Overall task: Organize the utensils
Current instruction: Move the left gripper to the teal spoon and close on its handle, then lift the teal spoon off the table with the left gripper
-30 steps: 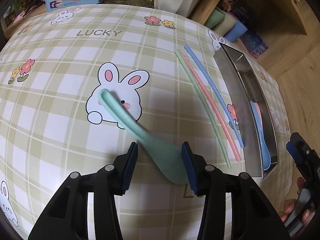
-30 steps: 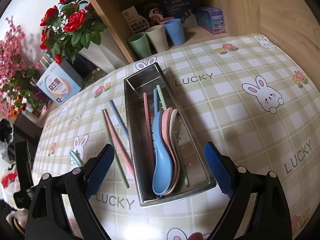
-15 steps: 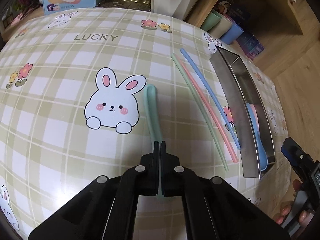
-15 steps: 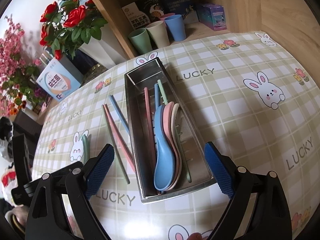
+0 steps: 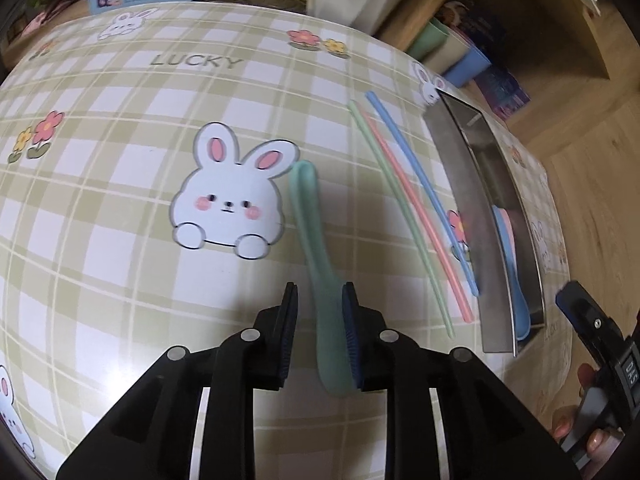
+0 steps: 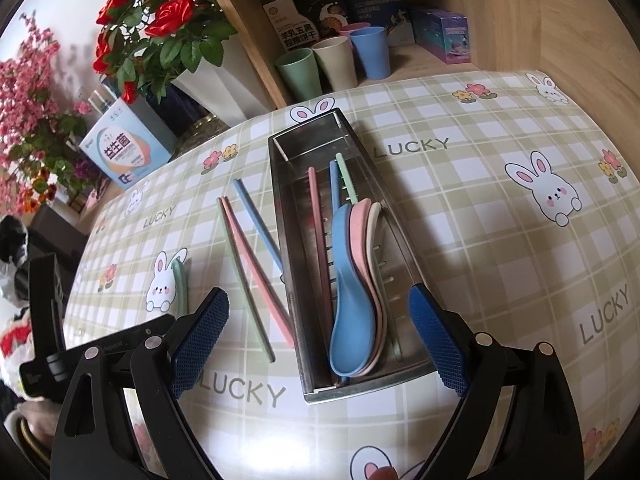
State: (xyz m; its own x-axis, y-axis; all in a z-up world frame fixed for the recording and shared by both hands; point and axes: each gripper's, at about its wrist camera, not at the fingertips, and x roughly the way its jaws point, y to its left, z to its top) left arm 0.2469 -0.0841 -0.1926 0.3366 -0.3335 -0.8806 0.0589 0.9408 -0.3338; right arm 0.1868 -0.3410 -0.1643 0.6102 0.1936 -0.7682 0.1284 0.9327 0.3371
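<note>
Mint-green spoon (image 5: pixel 316 264), slim, blurred, on edge

Spoons: four. Three nested in the metal tray (image 6: pixel 404 256) — blue spoon (image 6: pixel 350 300), pink spoon (image 6: pixel 362 224), cream spoon (image 6: pixel 375 216); one green spoon (image 5: pixel 310 232) on the desk (image 6: pixel 480 240).
Chopsticks: six. Three loose on the desk (image 6: pixel 250 256), three in the tray (image 6: pixel 320 216).
Trays: one.
Cups on the shelf: four (image 6: pixel 334 60).
</note>
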